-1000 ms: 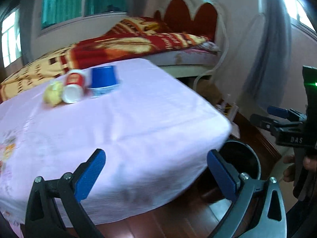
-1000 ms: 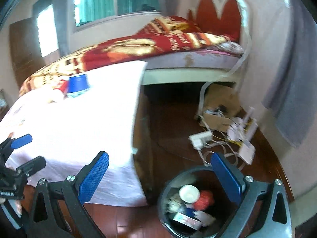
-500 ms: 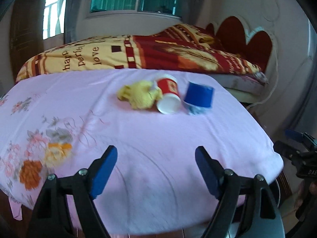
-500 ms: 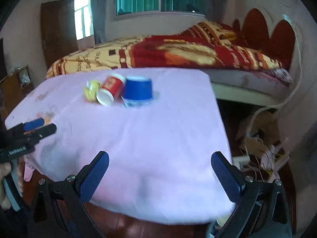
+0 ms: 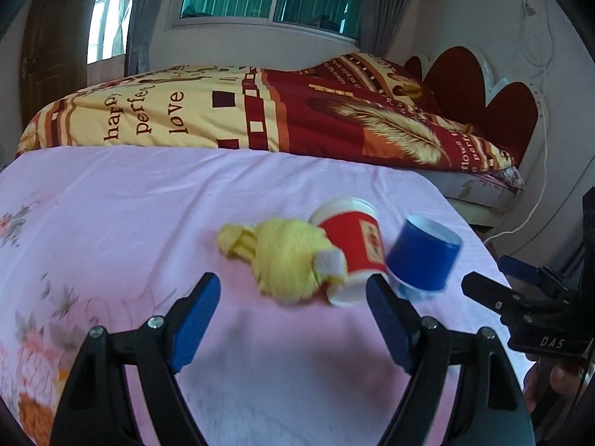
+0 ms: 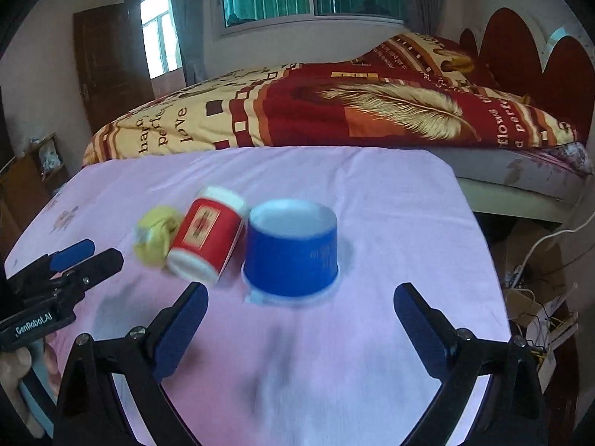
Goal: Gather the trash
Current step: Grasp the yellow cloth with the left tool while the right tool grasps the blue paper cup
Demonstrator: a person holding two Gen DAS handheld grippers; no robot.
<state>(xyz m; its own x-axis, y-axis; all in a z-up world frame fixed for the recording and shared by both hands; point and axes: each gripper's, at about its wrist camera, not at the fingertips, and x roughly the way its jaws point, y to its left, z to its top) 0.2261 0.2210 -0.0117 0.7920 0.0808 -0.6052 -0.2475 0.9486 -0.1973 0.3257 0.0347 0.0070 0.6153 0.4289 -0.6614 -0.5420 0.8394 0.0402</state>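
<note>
Pink cloth (image 6: 390, 200) (probably table) beside bed (image 6: 334, 111)

Matt pink cotton tablecloth (image 6: 390, 200), lightly creased. Smooth paper red cup (image 6: 210, 236) and blue cup (image 6: 293, 256). Crumpled yellow cloth wad (image 5: 286, 260), soft, fibrous.

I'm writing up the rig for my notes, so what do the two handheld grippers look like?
Both are black, angular plastic frames with silver screws and two fingers lined with flat blue pads. The left gripper carries white "GenRobot.AI" lettering on its body, seen from the right wrist camera. The right gripper shows white "DAS" letters in the left wrist view. No sleeves show.
</note>
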